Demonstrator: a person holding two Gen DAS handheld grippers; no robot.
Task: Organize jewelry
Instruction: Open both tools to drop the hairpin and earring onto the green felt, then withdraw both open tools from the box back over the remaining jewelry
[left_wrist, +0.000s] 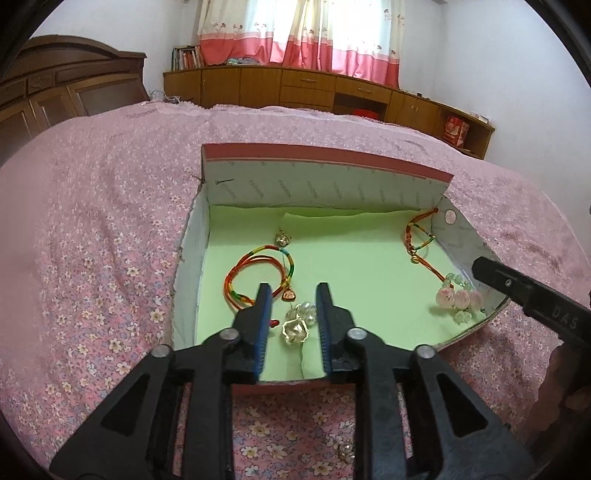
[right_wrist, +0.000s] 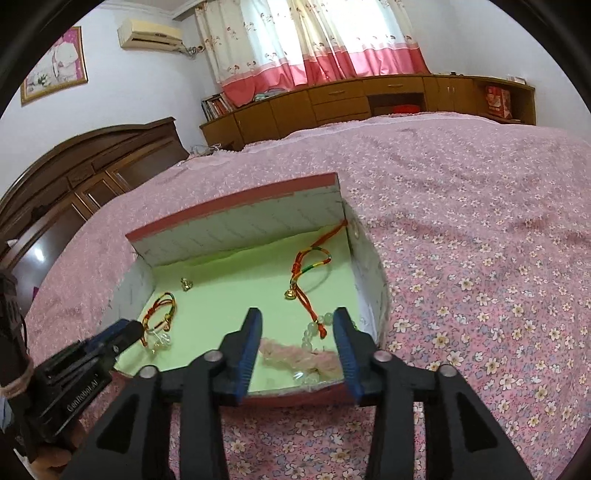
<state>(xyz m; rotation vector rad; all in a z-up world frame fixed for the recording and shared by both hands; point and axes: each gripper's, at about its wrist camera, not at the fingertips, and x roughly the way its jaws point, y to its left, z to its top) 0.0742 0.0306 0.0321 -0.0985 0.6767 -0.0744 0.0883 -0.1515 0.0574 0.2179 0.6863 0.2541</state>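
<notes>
A shallow box (left_wrist: 325, 177) with a green lining lies on the bed. In it are a multicoloured cord bracelet (left_wrist: 255, 273), a small silver charm (left_wrist: 282, 238), clear crystal beads (left_wrist: 299, 321), a second cord bracelet (left_wrist: 419, 240) and a pink-and-green bead bracelet (left_wrist: 458, 297). My left gripper (left_wrist: 293, 291) is open over the near left of the box, its fingers either side of the crystal beads. My right gripper (right_wrist: 297, 319) is open over the near right corner, above the pink bead bracelet (right_wrist: 295, 354). The box (right_wrist: 236, 218) shows there too.
The box sits on a pink floral bedspread (left_wrist: 110, 221). A small crystal piece (left_wrist: 345, 448) lies on the bedspread below my left gripper. A dark wooden headboard (right_wrist: 92, 166) is at the left and low wooden cabinets (left_wrist: 295, 88) stand behind the bed.
</notes>
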